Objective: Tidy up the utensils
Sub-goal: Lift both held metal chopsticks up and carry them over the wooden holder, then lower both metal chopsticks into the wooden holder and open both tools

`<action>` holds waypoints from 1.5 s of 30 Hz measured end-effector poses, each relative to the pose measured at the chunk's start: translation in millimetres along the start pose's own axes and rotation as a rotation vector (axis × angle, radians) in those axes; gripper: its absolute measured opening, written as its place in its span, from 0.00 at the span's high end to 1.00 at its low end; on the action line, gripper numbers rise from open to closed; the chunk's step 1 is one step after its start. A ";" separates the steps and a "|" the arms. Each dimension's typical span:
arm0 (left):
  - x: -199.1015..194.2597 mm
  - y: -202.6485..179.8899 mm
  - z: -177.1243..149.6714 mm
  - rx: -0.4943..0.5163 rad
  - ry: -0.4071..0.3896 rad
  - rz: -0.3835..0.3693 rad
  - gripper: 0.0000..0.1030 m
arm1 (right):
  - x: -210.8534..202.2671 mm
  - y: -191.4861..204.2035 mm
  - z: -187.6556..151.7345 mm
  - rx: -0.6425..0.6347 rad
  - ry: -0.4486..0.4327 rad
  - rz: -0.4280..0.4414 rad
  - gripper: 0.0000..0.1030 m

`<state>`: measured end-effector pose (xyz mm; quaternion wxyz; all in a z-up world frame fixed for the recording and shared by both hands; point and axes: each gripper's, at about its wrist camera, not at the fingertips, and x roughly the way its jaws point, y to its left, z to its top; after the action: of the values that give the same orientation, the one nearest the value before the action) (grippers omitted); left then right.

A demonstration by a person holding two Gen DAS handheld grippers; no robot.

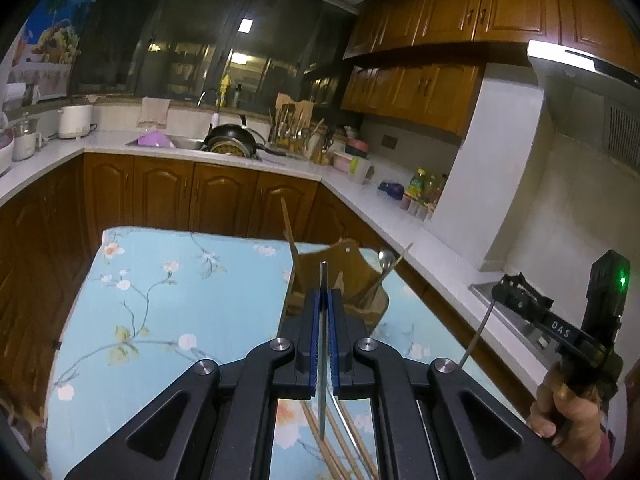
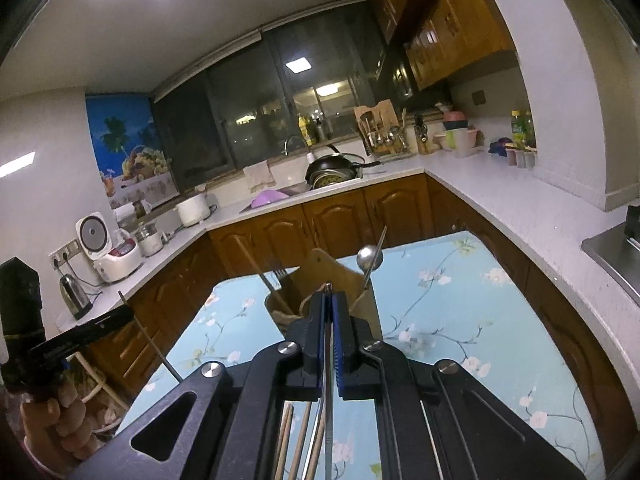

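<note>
My left gripper (image 1: 324, 294) is shut on a thin metal utensil (image 1: 322, 400) that runs upright between its blue pads. Its top pokes out above the fingertips. My right gripper (image 2: 328, 298) is likewise shut on a slim metal utensil (image 2: 329, 420). Just beyond both stands a wooden utensil holder (image 1: 344, 276) (image 2: 316, 268) on the table, with a spoon (image 1: 386, 258) (image 2: 370, 258), a fork (image 2: 280, 272) and chopsticks in it. Each view shows the other gripper (image 1: 500, 290) (image 2: 126, 312) at its side, with a metal rod hanging from it. Which kind of utensil each holds is hidden.
The table wears a light-blue floral cloth (image 1: 160, 300) (image 2: 460, 340). Loose wooden chopsticks (image 2: 294, 440) lie on it under the grippers. White counters and brown cabinets ring the table. A sink with a black pan (image 1: 232, 140) is at the back. A stove hood (image 1: 580, 80) hangs on the right.
</note>
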<state>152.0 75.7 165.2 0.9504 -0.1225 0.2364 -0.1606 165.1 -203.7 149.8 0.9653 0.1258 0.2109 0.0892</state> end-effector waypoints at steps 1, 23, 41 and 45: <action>2.0 0.5 3.5 0.001 -0.009 0.000 0.98 | 1.1 0.1 2.7 0.000 -0.006 -0.002 0.96; 92.9 19.6 61.0 0.012 -0.184 0.023 0.98 | 55.6 -14.2 91.2 0.060 -0.225 -0.036 0.96; 212.9 30.2 23.6 -0.023 -0.126 0.069 0.98 | 116.0 -25.3 49.6 0.036 -0.201 -0.091 0.96; 221.2 33.9 21.9 -0.025 -0.102 0.076 0.98 | 124.9 -32.3 34.5 0.069 -0.164 -0.092 0.96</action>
<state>356.1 29.9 82.8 0.9650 -0.1335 0.1941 -0.1148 295.5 -213.4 123.0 0.9775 0.1559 0.1396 0.0269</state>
